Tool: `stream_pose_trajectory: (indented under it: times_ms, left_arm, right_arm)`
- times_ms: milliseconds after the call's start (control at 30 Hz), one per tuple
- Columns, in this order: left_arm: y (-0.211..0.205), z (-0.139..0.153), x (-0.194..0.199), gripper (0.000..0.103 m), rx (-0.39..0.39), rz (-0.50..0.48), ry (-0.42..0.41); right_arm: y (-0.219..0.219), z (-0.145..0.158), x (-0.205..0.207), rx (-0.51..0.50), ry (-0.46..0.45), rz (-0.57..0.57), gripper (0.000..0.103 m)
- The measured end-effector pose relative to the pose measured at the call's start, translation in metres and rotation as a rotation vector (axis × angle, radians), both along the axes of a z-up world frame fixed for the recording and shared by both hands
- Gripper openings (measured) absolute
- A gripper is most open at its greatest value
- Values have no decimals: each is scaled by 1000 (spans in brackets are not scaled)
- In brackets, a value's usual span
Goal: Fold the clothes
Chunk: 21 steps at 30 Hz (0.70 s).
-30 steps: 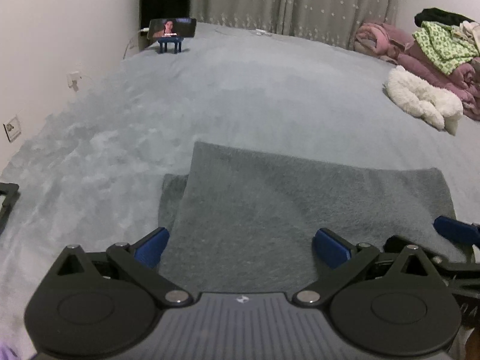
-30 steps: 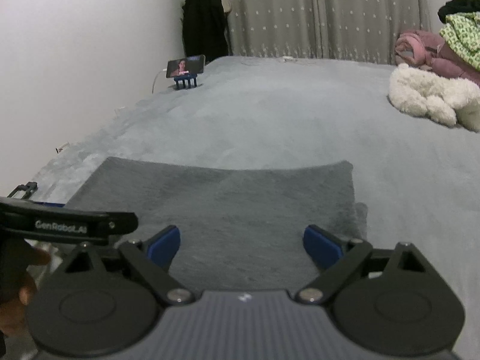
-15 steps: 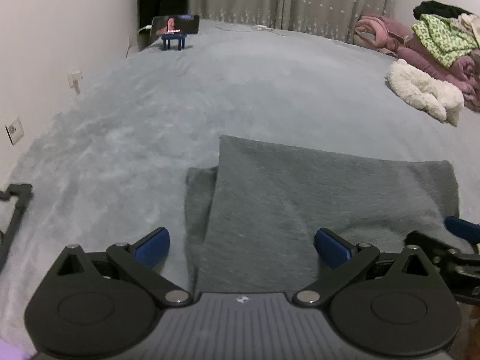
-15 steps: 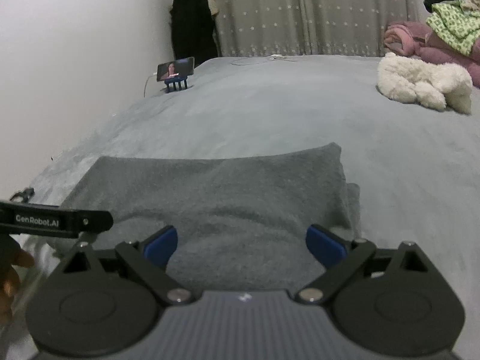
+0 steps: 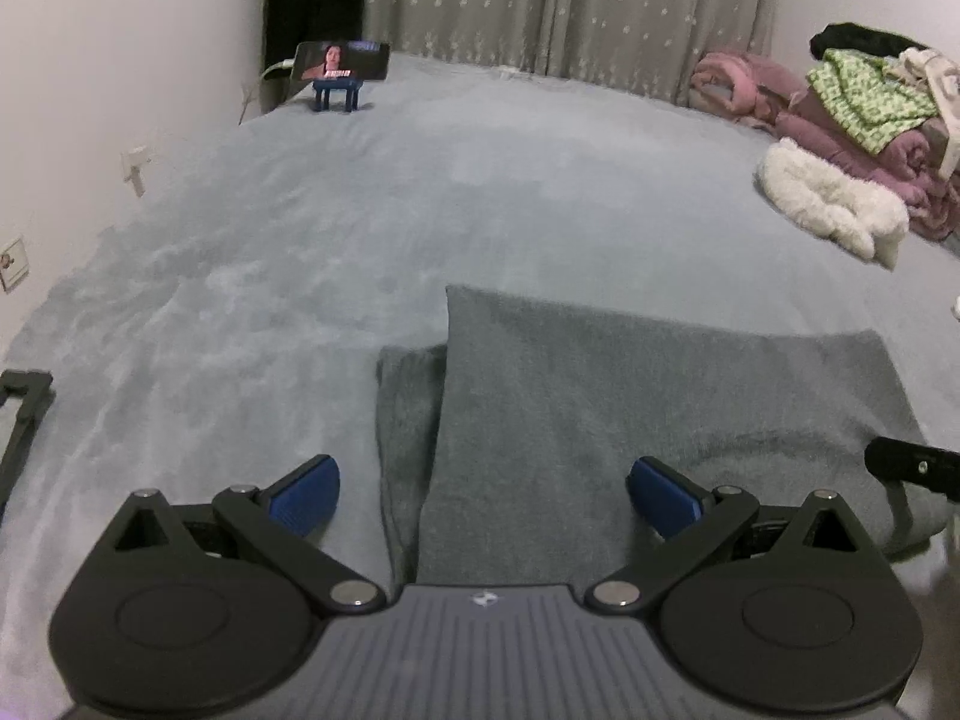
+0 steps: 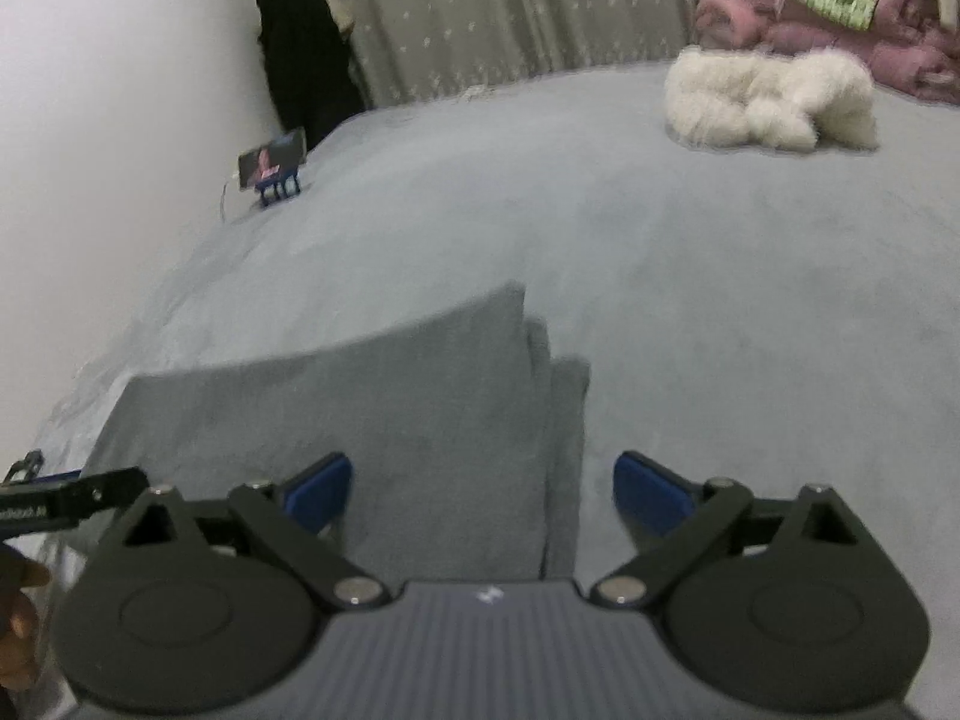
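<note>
The left claw (image 5: 483,495) has slid toward the left end of the folded grey cloth (image 5: 630,414), its left finger now over bare bed (image 5: 420,210). The right claw (image 6: 483,492) has swung to the cloth's right end, tilting its view.

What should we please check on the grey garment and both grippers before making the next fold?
1. Left gripper open, holding nothing: ok.
2. Right gripper open, holding nothing: ok.
3. Grey garment lying flat on the bed: ok.
4. Layers lined up: not ok, a lower layer sticks out along one side edge.
5. White fluffy item and clothes pile well away from the garment: ok.
6. Near edge of the garment visible: cannot tell, the grippers hide it.
</note>
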<state>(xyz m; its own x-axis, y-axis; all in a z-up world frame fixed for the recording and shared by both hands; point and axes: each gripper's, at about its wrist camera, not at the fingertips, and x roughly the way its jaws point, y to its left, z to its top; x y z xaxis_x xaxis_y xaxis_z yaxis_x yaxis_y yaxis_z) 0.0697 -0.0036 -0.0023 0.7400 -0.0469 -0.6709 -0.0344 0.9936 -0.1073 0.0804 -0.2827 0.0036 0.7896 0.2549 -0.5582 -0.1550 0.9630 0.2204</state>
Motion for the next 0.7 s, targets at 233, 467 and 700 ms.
stream_pose_trajectory:
  times_ms: [233, 467, 700]
  left_arm:
    - [-10, 12, -3, 103, 37, -39, -84]
    - [-29, -1, 10, 103, 36, -79, -82]
    - [-23, -11, 18, 103, -21, -59, -38]
  right_arm:
    - [2, 6, 5, 45, -44, 24, 56]
    - [33, -8, 7, -64, -9, 104, 52]
    - [28, -14, 8, -91, 40, 71, 53]
